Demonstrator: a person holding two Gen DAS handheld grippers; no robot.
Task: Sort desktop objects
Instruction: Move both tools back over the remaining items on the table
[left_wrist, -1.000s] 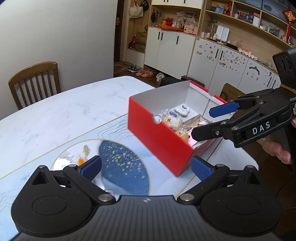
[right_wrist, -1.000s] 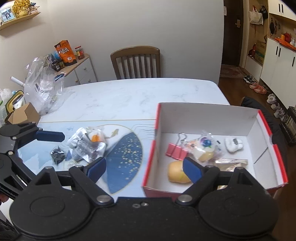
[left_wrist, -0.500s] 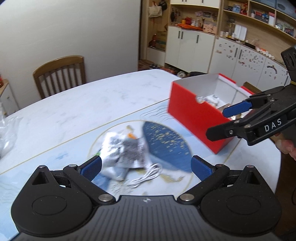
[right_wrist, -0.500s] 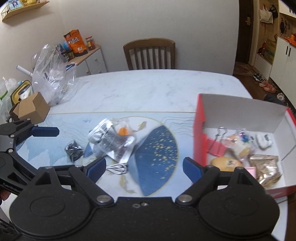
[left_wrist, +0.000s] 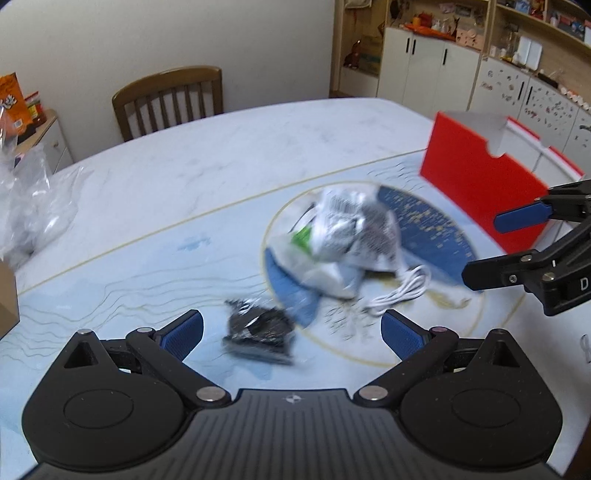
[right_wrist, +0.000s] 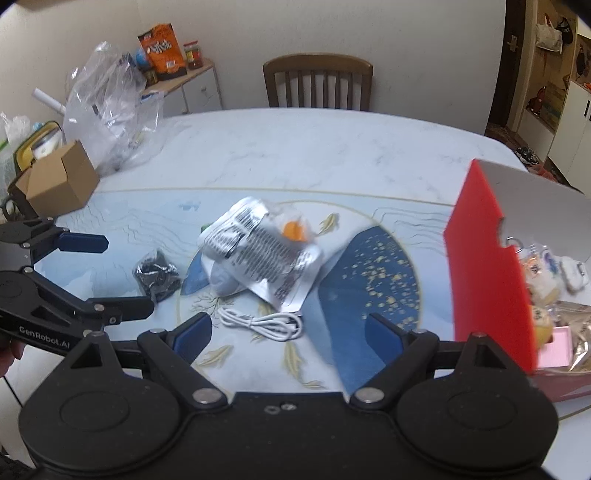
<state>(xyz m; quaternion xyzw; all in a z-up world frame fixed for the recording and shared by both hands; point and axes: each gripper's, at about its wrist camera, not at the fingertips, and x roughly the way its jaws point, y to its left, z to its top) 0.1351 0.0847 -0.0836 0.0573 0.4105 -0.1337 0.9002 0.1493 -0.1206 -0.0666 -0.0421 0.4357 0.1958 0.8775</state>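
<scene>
"GenRobot.AI" lettering on left gripper (right_wrist: 99, 277); jaws apart.

Left claw (left_wrist: 291, 332) spread wide, nothing between its blue pads. Landmark: crumpled silver foil packet (left_wrist: 351, 229) on pale marble desk (left_wrist: 221, 166). Coiled white cable (left_wrist: 402, 291) just right-below it; black wrapped bundle (left_wrist: 258, 328) lower-left; red cardboard box (left_wrist: 480, 184) upper-right. Right claw (left_wrist: 495, 247) enters at right, gaping.

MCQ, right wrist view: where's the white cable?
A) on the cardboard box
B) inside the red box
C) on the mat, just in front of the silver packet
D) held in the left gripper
C: the white cable lies coiled on the mat, on the camera side of the silver packet, outside the red box.
</scene>
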